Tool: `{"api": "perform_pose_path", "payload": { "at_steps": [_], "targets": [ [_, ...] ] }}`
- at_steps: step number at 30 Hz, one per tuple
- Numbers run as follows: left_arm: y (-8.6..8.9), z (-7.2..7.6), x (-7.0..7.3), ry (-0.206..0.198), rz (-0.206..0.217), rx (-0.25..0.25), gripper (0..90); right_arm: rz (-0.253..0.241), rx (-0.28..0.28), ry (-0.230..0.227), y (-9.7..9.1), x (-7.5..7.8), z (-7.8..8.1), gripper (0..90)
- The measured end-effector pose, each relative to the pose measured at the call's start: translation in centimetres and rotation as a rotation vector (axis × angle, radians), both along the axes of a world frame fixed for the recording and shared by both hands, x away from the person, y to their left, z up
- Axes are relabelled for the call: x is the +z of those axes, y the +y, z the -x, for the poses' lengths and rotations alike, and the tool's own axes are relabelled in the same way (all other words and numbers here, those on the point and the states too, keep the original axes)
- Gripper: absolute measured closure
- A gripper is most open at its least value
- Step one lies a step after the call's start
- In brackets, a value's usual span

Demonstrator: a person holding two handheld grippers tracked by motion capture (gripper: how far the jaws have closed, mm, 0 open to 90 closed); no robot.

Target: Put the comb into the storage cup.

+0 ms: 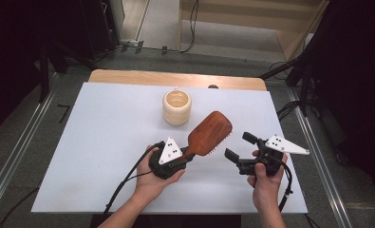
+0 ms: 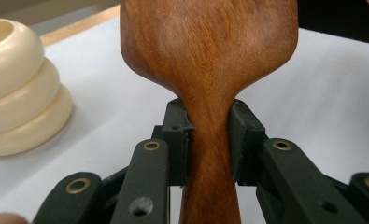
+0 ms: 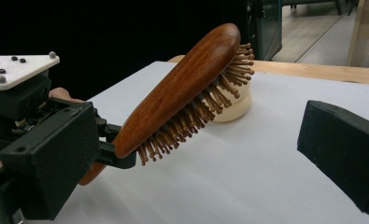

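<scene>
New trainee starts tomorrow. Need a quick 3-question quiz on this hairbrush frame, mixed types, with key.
1. Multiple choice: where do the left gripper pads press on the wooden hairbrush?
A. the bristles
B. the narrow neck of the handle
C. the tip of the head

2. True or false: the right gripper is holding the cream ribbed cup.

3. Short answer: in the right gripper view, which way do the bristles face, toward the table or away from it?

Key:
1. B
2. False; its jaws stand open with nothing between them.
3. Toward the table, with the brush lifted and tilted head-up.
</scene>
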State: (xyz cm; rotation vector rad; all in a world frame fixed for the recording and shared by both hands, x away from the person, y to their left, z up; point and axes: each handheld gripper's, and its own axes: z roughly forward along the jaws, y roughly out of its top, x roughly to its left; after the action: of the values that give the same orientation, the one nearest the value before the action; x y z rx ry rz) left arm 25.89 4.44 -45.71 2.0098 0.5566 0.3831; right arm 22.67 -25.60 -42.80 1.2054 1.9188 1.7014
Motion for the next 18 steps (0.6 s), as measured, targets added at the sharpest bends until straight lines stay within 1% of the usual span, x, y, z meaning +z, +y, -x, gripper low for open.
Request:
{"api": "perform_pose_path", "payload": {
  "at_steps": [7,11,13,17,18],
  "targets": [
    [0.9,0.2,0.2,-0.023,0.053,0.029,72.3,-0.025,0.014,0.006,1.5,0.7,-1.0,0.0],
    [1.2,0.4,0.3,-0.041,0.073,0.042,72.3,-0.066,0.022,0.014,2.3,1.2,-1.5,0.0],
    [1.3,0.6,0.4,-0.049,0.084,0.045,72.3,-0.084,0.028,0.029,2.7,1.3,-1.8,0.0],
    [1.5,0.7,0.4,-0.055,0.100,0.048,72.3,-0.102,0.041,0.055,3.4,1.4,-2.4,0.0],
    [1.5,0.8,0.4,-0.062,0.101,0.051,72.3,-0.105,0.043,0.059,3.5,1.4,-2.5,0.0]
  ]
}}
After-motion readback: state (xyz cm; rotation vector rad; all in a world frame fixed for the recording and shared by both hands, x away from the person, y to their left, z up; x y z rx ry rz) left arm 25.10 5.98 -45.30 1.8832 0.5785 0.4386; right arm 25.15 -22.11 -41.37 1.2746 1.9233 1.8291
